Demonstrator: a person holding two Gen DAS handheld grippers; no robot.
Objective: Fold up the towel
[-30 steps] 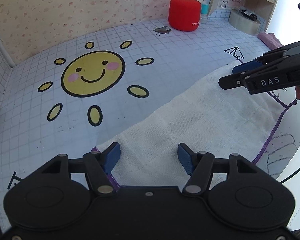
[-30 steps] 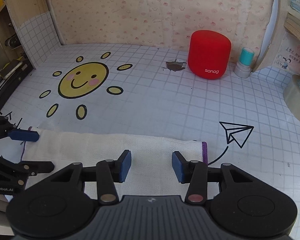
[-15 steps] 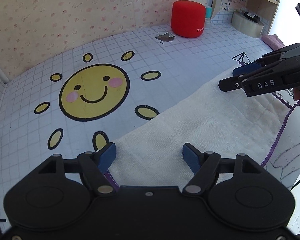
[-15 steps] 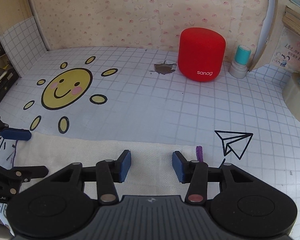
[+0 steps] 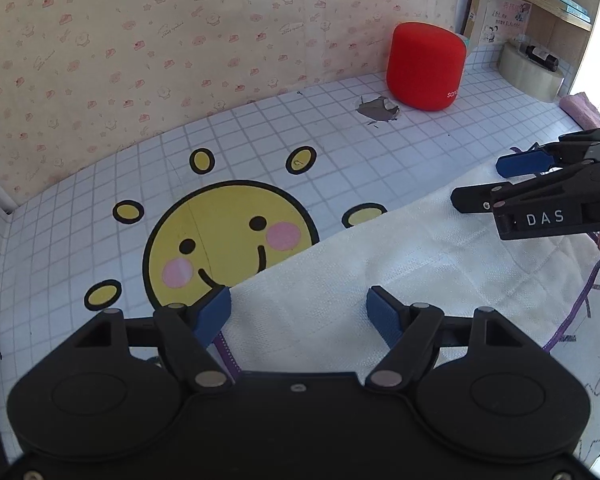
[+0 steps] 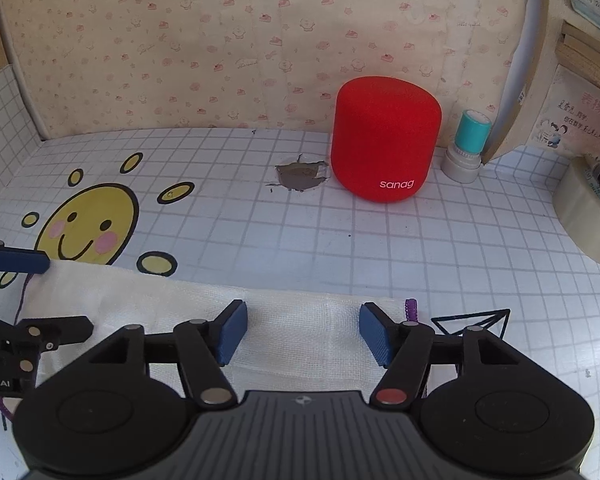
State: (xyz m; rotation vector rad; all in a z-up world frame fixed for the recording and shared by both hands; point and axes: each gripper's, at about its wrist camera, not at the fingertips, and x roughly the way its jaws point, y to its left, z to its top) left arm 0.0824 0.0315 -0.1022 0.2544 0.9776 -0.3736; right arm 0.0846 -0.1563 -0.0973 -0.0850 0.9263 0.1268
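One white woven towel with purple trim (image 5: 400, 280) lies on the near grid-patterned table (image 6: 300, 240). Two grippers, left gripper (image 5: 299, 309) and right gripper (image 6: 302, 332), hover above it, jaws wide, holding nothing. One red cylindrical speaker (image 6: 385, 140) stands far right.

- My left gripper (image 5: 299, 312): matte black plastic body, two round housings side by side, silver rivets at the linkage pivots, ribbed blue pads on the fingers (image 5: 214, 314).
- My right gripper (image 6: 300, 336): same black build, grey ribbed centre plate, one red rivet, one silver.
- White "DAS" lettering on its side in the left camera.
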